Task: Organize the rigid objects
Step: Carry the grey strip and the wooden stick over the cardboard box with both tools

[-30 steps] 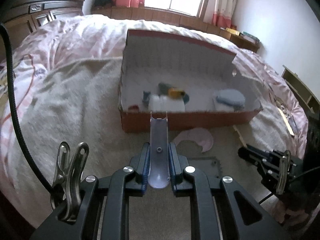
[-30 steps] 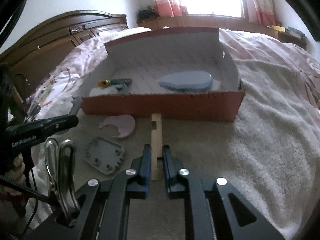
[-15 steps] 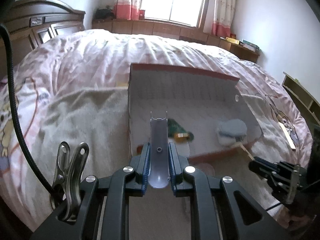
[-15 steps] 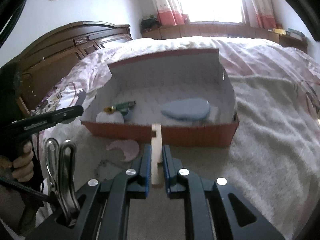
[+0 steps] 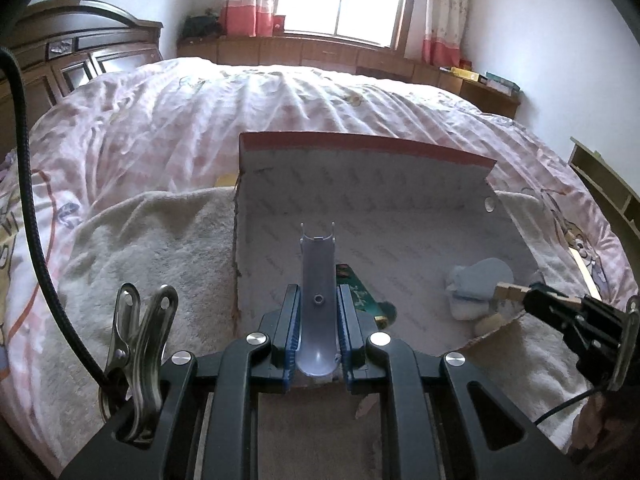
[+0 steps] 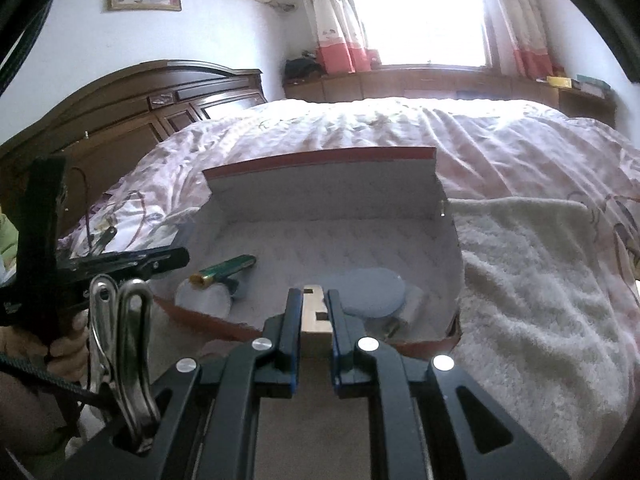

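- The left gripper (image 5: 318, 320) pinches a grey curved plastic piece (image 5: 317, 280), a long channel-shaped part with a small round boss in its trough.
- The piece's long axis runs straight out along the fingers, away from the camera; its forked far end points toward the tall back flap of the cardboard box (image 5: 360, 184), and its rounded near end sits back between the pads.
- In the left wrist view the piece hangs over the box's near left corner, above the floor of the box, with a green tube (image 5: 358, 292) lying just to its right inside.
- The right gripper (image 6: 314, 320) is clamped on a pale wooden block (image 6: 315, 310) with notches cut in it.
- The block's long axis also follows the fingers, its notched far end pointing into the box and toward the back flap.
- From the right wrist view the block sits over the box's near wall, just in front of a flat blue-grey oval piece (image 6: 374, 290) resting inside.
- A white round piece (image 6: 204, 300) lies in the box's left part beside the green tube.
- The box stands on a cream fleecy blanket (image 6: 532, 280) spread over a pink quilt (image 5: 240, 112).
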Available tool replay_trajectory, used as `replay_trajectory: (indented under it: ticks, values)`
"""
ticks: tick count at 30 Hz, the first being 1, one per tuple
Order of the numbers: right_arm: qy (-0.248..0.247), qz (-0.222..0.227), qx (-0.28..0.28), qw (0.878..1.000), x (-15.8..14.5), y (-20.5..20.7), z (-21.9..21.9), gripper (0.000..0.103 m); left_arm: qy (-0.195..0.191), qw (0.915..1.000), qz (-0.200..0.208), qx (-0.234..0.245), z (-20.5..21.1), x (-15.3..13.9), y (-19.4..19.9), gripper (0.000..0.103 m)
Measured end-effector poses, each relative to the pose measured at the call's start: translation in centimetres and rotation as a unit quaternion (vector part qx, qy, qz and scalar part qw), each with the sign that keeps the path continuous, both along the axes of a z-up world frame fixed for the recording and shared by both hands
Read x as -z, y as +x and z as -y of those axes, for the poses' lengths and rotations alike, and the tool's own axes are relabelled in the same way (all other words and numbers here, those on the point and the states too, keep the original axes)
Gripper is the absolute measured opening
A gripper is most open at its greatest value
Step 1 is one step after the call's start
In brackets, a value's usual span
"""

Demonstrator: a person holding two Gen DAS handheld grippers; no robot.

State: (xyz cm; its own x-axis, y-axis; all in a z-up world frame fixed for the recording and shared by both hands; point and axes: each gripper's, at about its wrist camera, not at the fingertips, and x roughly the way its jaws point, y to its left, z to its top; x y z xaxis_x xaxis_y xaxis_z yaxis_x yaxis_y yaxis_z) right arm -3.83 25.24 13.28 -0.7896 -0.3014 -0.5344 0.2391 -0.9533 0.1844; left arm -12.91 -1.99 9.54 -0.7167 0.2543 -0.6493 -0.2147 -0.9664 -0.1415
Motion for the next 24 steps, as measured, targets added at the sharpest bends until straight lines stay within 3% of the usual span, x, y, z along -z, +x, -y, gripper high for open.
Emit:
replay_trajectory:
  ticks: [13,21,24]
  values:
    - [-0.007,0.012,0.022,1.000,0.7,-2.2,-1.3,0.012,-0.008,0.9992,0.040,-0.005,-0.8,1.6,-1.6,0.018]
    - [-0.009,0.020,0.033,0.999,0.9,-3.0,-1.5,0.012,-0.001,0.9993,0.035,-0.011,-0.5,1.3,-1.2,0.018]
    - [-0.009,0.022,0.037,0.999,0.9,-3.2,-1.5,0.019,0.000,0.9995,0.030,-0.012,-0.4,0.9,-1.0,0.018]
